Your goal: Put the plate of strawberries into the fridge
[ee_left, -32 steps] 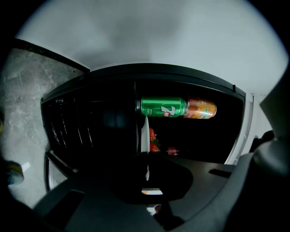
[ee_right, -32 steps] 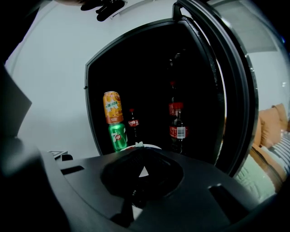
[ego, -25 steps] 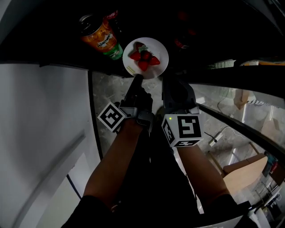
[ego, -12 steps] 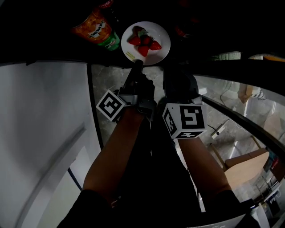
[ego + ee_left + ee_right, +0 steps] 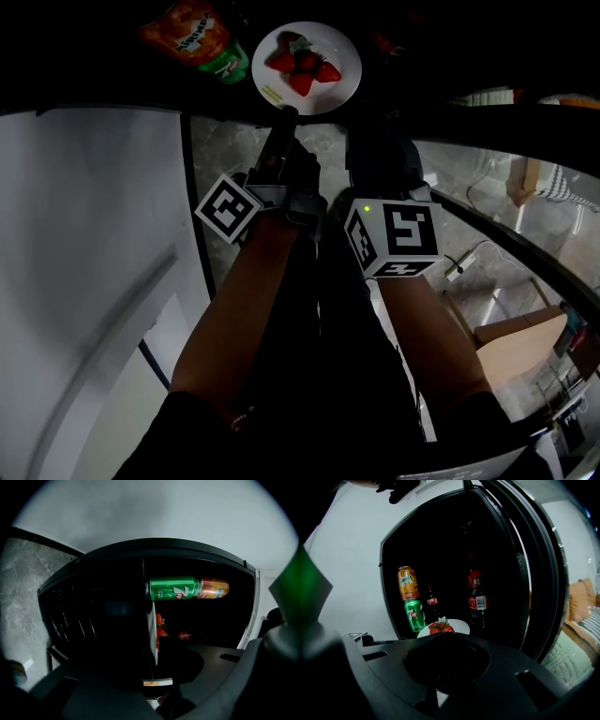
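At the mouth of the dark fridge (image 5: 440, 545) we see the white plate (image 5: 339, 84) of strawberries (image 5: 302, 67), most of it already past the front edge and over the black interior. Whether it rests on a shelf or hangs just above one we cannot tell.

Our left gripper (image 5: 285, 114) is clenched on the plate's near rim. In the left gripper view the plate runs edge-on straight down into the closed jaws, with the berries showing red on its right face. Its marker cube (image 5: 228, 208) sits just behind, at the wrist.

Our right gripper (image 5: 366, 141) hovers just beside the left, near the plate's near-right edge, with its own marker cube (image 5: 394, 239) facing up. In the right gripper view the jaws sink into black housing, and we cannot tell whether they are apart or together, nor whether they touch the plate.

Inside the fridge, beyond the plate, an orange can (image 5: 408, 583) stands on a green can (image 5: 414, 615) to the left. A small dark bottle (image 5: 431, 604) stands next to them, and a taller cola bottle (image 5: 477, 599) to the right.
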`<state>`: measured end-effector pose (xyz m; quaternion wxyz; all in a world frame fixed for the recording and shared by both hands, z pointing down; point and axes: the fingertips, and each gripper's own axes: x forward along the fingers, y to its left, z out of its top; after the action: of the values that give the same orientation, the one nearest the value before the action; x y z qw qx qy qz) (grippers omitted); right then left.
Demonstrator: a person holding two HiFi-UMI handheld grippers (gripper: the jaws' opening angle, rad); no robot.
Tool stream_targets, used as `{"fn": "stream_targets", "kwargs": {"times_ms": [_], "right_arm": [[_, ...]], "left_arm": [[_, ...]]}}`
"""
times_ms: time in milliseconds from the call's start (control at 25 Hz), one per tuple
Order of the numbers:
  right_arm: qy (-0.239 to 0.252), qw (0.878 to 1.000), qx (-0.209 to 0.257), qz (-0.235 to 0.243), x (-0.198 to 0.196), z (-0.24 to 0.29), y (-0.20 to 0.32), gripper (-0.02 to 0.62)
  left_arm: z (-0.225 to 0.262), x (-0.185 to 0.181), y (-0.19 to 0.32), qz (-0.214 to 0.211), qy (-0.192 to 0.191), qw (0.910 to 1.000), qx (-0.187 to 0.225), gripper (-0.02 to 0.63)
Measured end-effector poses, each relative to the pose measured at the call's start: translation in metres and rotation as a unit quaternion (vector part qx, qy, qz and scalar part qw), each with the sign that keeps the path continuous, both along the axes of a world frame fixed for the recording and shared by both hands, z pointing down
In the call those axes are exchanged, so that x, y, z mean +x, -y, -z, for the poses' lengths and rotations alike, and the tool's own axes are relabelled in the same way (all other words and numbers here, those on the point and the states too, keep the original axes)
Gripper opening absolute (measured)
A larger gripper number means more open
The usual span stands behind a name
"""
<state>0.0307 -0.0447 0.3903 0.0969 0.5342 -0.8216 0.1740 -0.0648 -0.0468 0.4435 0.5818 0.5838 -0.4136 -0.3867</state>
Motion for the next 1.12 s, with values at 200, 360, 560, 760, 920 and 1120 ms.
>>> {"fn": "stream_targets", "kwargs": {"times_ms": [200, 360, 560, 760, 920, 1120], "right_arm": [[-0.003, 1.0, 0.001, 0.003, 0.001, -0.006, -0.004, 0.005], [-0.006, 1.0, 0.0, 0.006, 0.001, -0.01, -0.006, 0.005], [-0.006, 1.0, -0.001, 0.005, 0.001, -0.015, -0.007, 0.005], [-0.006, 1.0, -0.004, 0.001, 0.003, -0.02, -0.009, 0.005], [-0.003, 1.0, -0.006, -0.001, 0.004, -0.023, -0.01, 0.005], [-0.003, 1.0, -0.008, -0.004, 0.009, -0.026, -0.011, 0.005]], "left_arm": [[-0.002, -0.001, -0.012, -0.019, 0.101, 0.9947, 0.003, 0.083], [0.002, 0.0, -0.021, -0.067, 0.341, 0.9371, 0.033, 0.081], [0.017, 0.012, -0.023, -0.09, 0.588, 0.7982, 0.095, 0.081], [0.016, 0.018, -0.018, -0.07, 0.64, 0.7596, 0.089, 0.081], [0.015, 0.02, -0.016, -0.06, 0.659, 0.745, 0.086, 0.08], [0.014, 0.025, -0.014, -0.064, 0.666, 0.7383, 0.086, 0.08]]}}
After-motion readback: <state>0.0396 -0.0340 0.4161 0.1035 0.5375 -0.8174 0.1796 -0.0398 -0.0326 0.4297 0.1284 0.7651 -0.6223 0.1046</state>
